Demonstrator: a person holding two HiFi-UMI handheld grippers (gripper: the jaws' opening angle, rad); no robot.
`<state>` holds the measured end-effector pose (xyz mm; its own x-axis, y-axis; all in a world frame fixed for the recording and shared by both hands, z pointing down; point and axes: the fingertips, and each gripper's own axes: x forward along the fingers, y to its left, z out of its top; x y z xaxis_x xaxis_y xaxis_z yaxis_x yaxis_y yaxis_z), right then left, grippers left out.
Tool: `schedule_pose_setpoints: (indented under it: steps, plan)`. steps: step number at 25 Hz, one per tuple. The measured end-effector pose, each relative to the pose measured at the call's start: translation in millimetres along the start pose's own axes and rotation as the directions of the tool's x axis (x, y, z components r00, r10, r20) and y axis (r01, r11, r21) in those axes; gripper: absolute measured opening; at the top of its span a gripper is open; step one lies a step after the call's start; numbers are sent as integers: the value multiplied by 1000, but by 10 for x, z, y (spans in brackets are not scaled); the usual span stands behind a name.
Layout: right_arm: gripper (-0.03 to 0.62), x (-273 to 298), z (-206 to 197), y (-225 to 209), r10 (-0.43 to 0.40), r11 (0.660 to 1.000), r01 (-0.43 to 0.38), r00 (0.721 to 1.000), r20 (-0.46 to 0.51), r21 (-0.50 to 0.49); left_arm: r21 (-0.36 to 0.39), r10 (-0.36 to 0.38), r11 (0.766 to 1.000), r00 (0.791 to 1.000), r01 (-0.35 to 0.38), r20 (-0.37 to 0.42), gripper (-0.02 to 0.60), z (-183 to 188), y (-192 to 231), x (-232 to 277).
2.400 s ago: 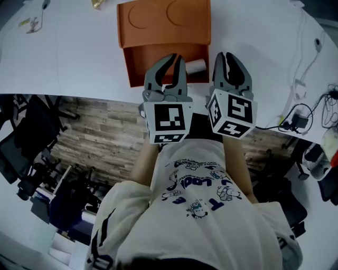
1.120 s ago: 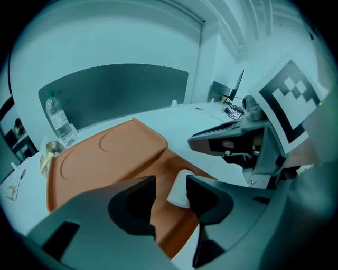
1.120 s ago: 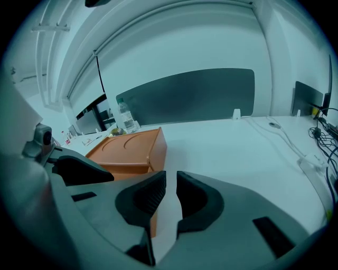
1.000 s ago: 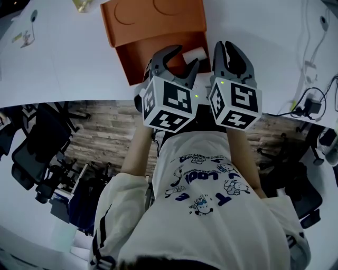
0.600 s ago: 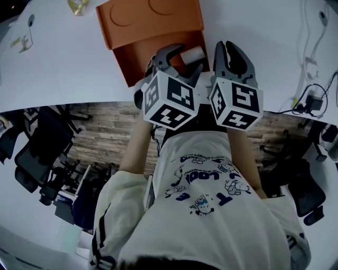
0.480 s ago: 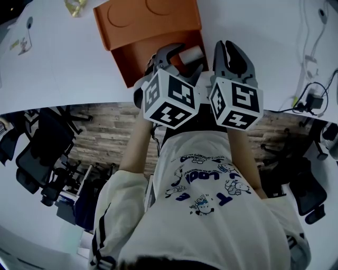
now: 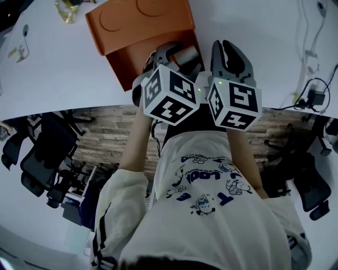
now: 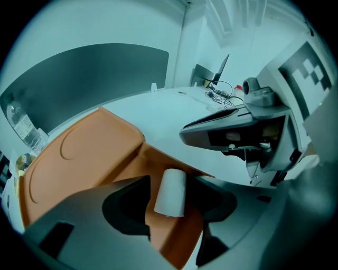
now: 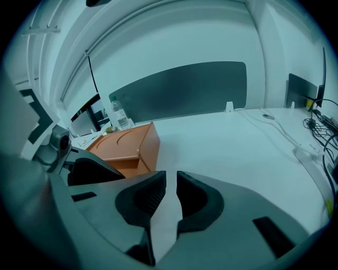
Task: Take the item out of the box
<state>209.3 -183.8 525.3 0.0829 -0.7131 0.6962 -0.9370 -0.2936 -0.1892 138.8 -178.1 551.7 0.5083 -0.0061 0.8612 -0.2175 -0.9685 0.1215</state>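
An orange box (image 7: 138,32) with its lid folded back lies on the white table (image 7: 53,68). In its open tray lies a white roll (image 7: 188,52). My left gripper (image 7: 177,57) reaches into the tray. In the left gripper view the roll (image 8: 170,192) lies between the open jaws of my left gripper (image 8: 172,184), with a gap on each side, inside the box (image 8: 79,158). My right gripper (image 7: 231,51) hovers just right of the box, shut and empty. The right gripper view shows my right gripper (image 9: 170,185) over bare table, the box (image 9: 127,145) to its left.
Cables and a plug (image 7: 311,95) lie at the table's right end. A crumpled yellowish thing (image 7: 66,10) sits beyond the box's left corner. A bottle (image 9: 117,117) stands behind the box. The table's near edge runs under my grippers, with office chairs (image 7: 42,153) on the floor below.
My left gripper has moved forward into the box and its jaws have widened around the white roll. The right gripper has stayed beside the box.
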Motion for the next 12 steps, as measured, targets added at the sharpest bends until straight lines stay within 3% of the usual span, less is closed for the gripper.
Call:
schedule_pose_setpoints:
  steps: [12]
  plan:
    - [57,80,-53,-21,-3,1000,3,1000,-28,9,-16,-16,1000,999,16,-51,244,-78,46,90]
